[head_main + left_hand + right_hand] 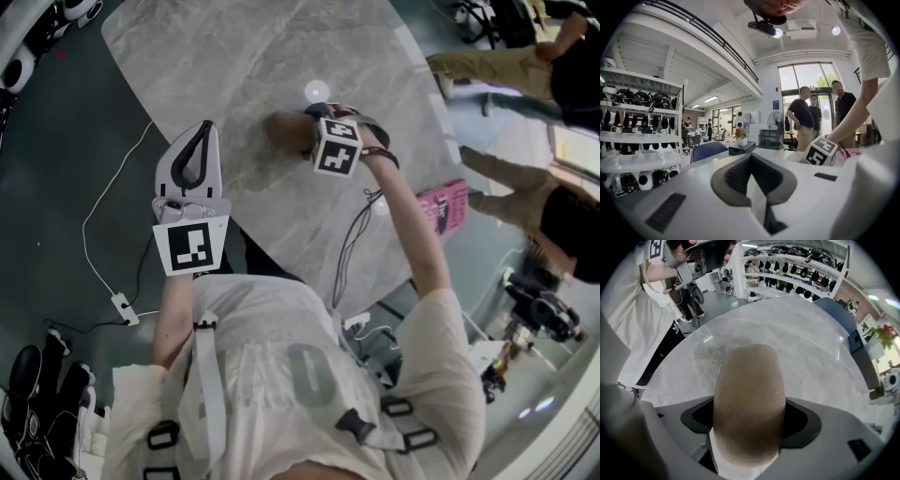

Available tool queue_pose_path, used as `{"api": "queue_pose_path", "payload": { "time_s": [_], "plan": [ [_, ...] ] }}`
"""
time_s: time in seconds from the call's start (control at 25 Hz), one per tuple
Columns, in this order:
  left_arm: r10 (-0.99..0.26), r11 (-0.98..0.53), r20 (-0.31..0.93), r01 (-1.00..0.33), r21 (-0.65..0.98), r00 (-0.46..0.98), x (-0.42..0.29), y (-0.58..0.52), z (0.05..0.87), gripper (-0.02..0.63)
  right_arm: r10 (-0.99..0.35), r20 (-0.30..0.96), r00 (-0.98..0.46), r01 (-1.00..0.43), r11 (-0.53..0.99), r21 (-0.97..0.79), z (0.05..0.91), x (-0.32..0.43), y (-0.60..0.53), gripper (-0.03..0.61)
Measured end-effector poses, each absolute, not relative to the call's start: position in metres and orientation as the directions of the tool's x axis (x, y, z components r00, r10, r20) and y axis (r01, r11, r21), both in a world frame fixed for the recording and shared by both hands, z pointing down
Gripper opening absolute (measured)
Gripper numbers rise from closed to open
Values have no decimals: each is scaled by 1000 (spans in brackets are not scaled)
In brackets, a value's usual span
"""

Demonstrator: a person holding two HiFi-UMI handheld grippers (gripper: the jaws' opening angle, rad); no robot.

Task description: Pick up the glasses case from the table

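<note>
**case clamped, lift not yet shown**

right tongs [747,425] closed on the glasses case [747,394]. brown, rounded body filling the middle of the right gripper view, a dark pad pressed to each flank. in the head view, at upper centre, case pointing leftward out of the tongs, with the marker cube [337,147] just to its right. lying on or just above the grey marbled surface [216,56]; cannot tell from either view whether it has left the stone.

left tongs [751,197] shut on nothing, pads meeting in a seam at lower centre of the left gripper view. held up clear of the surface, aimed out into the room, well apart from the case, at middle left of the head view.

judged by this: reach and grip look done, with the case seated deep between the pads. left to do: raising it plainly clear of the surface. no sign of a part for the left tongs in that.

further out: helmet shelves [633,98] at the left of the left gripper view, a white cable [103,244] on the dark floor at the left of the head view, people standing at its right edge.
</note>
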State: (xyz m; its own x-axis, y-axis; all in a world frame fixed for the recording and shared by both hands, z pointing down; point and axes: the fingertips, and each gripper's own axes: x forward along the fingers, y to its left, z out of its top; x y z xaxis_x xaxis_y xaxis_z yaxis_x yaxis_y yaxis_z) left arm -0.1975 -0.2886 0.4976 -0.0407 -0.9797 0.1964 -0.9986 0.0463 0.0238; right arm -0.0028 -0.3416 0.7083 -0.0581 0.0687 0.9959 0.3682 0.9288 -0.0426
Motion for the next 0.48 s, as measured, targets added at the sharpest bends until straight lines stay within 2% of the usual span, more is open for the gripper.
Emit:
{"api": "queue_pose_path", "payload": {
  "time_s": [0.48],
  "plan": [
    [-980,44,196,-999,26,-38,-191,-287,499,2,96,995,-35,359,930,-77,711,-1,-339,388]
  ]
}}
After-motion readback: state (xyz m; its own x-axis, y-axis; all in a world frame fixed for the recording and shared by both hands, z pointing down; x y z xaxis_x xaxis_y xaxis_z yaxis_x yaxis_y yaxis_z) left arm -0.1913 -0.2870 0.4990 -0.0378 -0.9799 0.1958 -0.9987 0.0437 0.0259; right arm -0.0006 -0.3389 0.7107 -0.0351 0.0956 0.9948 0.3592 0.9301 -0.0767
